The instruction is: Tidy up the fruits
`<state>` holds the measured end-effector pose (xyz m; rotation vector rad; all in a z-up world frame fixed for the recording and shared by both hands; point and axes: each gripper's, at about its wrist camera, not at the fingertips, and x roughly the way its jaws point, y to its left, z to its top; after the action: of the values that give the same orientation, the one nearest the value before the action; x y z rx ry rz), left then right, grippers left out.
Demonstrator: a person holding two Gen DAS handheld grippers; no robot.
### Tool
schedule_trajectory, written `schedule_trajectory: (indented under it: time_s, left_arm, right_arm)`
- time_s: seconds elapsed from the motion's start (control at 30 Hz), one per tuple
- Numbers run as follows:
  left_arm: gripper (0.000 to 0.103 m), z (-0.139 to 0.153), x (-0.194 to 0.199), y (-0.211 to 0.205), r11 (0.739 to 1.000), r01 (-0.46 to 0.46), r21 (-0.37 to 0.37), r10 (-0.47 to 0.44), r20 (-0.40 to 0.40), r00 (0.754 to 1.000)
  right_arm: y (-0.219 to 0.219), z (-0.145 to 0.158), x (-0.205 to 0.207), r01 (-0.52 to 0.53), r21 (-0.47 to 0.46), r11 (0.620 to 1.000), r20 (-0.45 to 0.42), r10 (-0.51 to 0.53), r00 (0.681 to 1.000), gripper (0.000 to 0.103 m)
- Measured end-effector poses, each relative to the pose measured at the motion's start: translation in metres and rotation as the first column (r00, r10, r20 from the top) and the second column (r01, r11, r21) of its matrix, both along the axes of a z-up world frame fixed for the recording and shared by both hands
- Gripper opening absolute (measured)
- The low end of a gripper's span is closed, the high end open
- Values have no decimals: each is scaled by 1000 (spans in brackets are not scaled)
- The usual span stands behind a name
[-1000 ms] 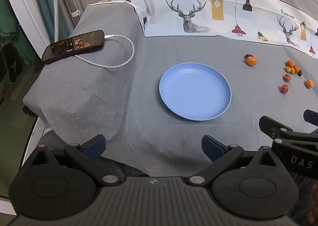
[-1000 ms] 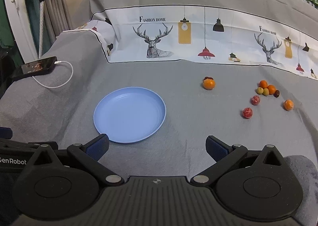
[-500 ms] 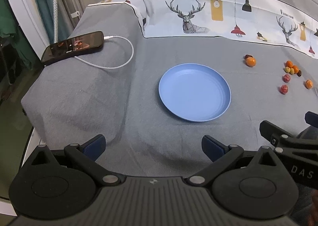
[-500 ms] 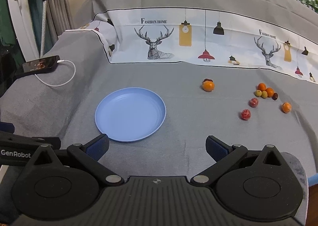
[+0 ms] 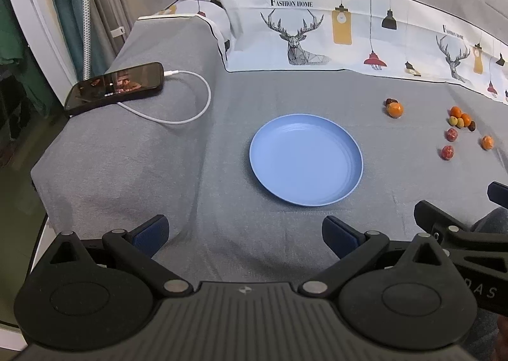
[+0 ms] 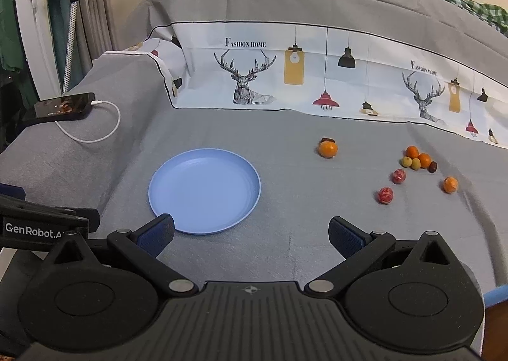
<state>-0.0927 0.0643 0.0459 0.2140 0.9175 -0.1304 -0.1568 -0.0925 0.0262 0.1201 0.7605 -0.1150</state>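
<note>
An empty blue plate [image 5: 306, 159] [image 6: 204, 191] lies on the grey cloth. Small fruits lie to its right: a lone orange [image 5: 395, 109] [image 6: 328, 149] with a dark fruit behind it, a cluster of orange, green and dark fruits [image 5: 460, 118] [image 6: 417, 159], two red fruits [image 6: 385, 195] [image 6: 398, 176] and another orange [image 6: 451, 185]. My left gripper [image 5: 244, 232] is open and empty, near the front edge, short of the plate. My right gripper [image 6: 250, 232] is open and empty, its left finger [image 6: 157, 232] just in front of the plate's near rim.
A phone [image 5: 116, 86] with a white charging cable [image 5: 193, 107] lies at the far left. A printed deer-pattern sheet [image 6: 285, 75] runs along the back. The cloth drops off at the left edge. The right gripper shows in the left wrist view [image 5: 460, 234].
Both grippers have drawn back and risen slightly; the plate and fruits look a bit farther away. Nothing on the cloth has moved.
</note>
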Motion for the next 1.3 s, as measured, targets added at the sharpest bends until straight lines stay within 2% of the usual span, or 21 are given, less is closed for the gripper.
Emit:
schedule_trajectory:
  time_s: [0.4, 0.53, 0.7, 0.87, 1.0, 1.13, 1.2, 1.23, 1.3]
  left_arm:
    - [103, 10, -10, -4, 1000, 22, -17, -22, 18, 1000]
    - [103, 5, -7, -24, 998, 60, -6, -60, 6, 998]
    - [103, -10, 14, -69, 991, 129, 18, -129, -29, 991]
    - [103, -29, 47, -130, 974, 227, 17, -227, -39, 973]
    - [103, -53, 90, -187, 960, 280, 2, -280, -49, 959]
    - [103, -86, 142, -245, 946, 323, -12, -324, -31, 946]
    - [103, -107, 170, -277, 938, 346, 0, -346, -23, 938]
    - [103, -117, 183, -291, 935, 356, 7, -356, -30, 934]
    - [103, -138, 211, -318, 928, 372, 23, -371, -36, 928]
  right_arm:
    - [-5, 8, -8, 26, -20, 999, 18, -26, 1000, 102]
    - [-26, 3, -9, 85, -21, 996, 17, -85, 996, 102]
    - [-69, -13, 0, 190, -41, 981, 3, -190, 982, 102]
    - [-141, -38, 13, 345, -72, 936, 5, -345, 939, 102]
    - [-210, -78, 31, 450, -51, 891, 10, -450, 893, 102]
    - [-287, -119, 55, 579, -40, 814, 0, -579, 815, 102]
    - [-326, -140, 70, 607, 13, 795, -30, -606, 795, 102]
    - [-347, -154, 81, 607, 46, 794, -73, -603, 794, 102]
    - [-378, -174, 97, 641, 46, 766, -121, -633, 765, 102]
